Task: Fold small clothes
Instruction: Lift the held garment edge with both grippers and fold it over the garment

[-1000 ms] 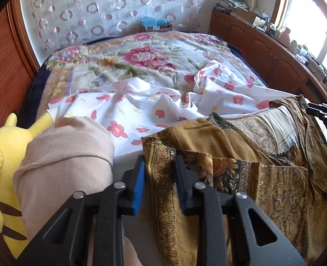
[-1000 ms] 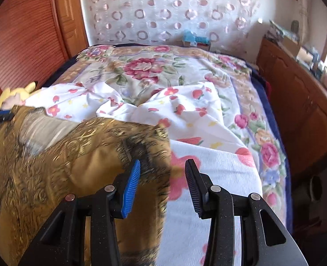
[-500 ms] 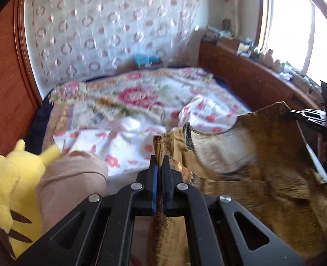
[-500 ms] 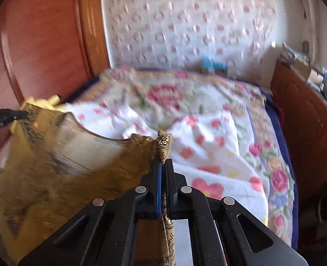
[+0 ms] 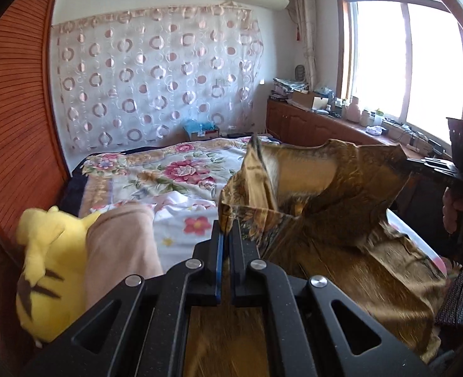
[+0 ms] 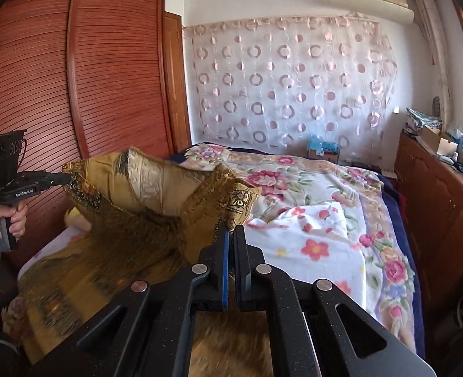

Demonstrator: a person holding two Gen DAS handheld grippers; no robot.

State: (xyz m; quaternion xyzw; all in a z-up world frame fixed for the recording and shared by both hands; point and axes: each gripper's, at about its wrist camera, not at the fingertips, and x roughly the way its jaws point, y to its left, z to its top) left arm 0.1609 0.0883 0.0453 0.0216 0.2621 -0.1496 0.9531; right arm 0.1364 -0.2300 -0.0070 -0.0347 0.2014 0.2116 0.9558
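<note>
Bright daylight from blown-out window (image 5: pixel 416 62), fisheye-curved edges, dark vignette corners, motion-blurred garment (image 5: pixel 335 270)

I see the garment (image 5: pixel 341 207) as thin woven cloth, mustard-gold with a dark print, faintly shiny; its inner lining (image 6: pixel 149 179) looks paler and smoother. My left gripper (image 5: pixel 226 235) and right gripper (image 6: pixel 230 235) are matt black plastic, finely speckled, with dull metal rivets and one blue ribbed pad each. The bedspread (image 6: pixel 319 182) reads as soft matt floral cloth. The wardrobe (image 6: pixel 74 78) is slatted wood with a satin varnish. The plush toy (image 5: pixel 42 257) is fuzzy yellow fabric.
</note>
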